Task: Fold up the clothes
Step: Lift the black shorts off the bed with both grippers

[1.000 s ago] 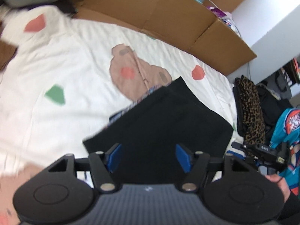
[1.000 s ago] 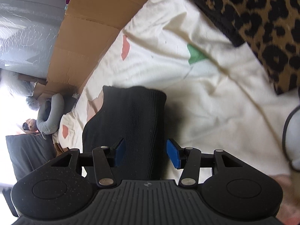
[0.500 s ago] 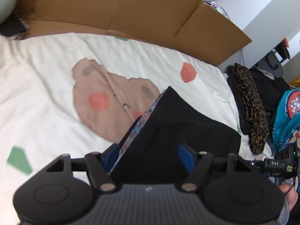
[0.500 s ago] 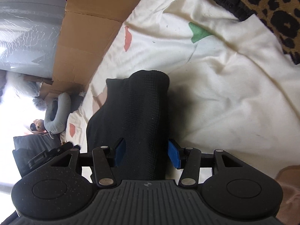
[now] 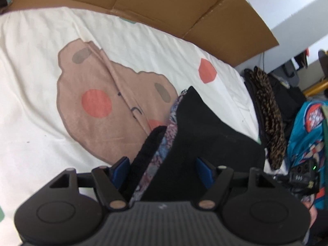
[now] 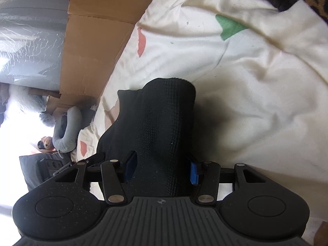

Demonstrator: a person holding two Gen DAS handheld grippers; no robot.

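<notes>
Left wrist view is showing the left gripper point(image 5: 162, 170) with its jaws standing wide either side of a folded black garment point(image 5: 205, 139); cloth is sitting between the blue pads point(image 5: 120, 169), but whether they're pressing on it I can't tell, since the left pad looks to be touching the fabric edge & the right one seems apart from it; garment is lying on the bed's cream sheet point(image 5: 143, 47), near right of the big brown bear print point(image 5: 106, 104); a patterned lining strip point(image 5: 164, 135) is peeking out along the fold's left edge, prob. why this gripper is straddling that side, to square the layers up.

Right wrist view: right gripper point(image 6: 161, 171) is at about mid width w/ the black cloth bunched up between its pads, which look to be touching both sides, so I'm judging it's gripping the garment's right end; cloth is rising in a hump over the sheet, far end curling down onto the bed; holding it raised like that is likely letting the fold be dragged or laid over without rumpling the layers underneath.

Cardboard panels point(image 5: 164, 6) are standing along the far edge of the bed; a leopard-print garment point(image 5: 268, 110) is lying off to the right, well apart, prob. waiting or already done; can't tell which.

Judgement: both grippers are working opposite ends of one garment so it's staying taut & aligned for the next fold.
</notes>
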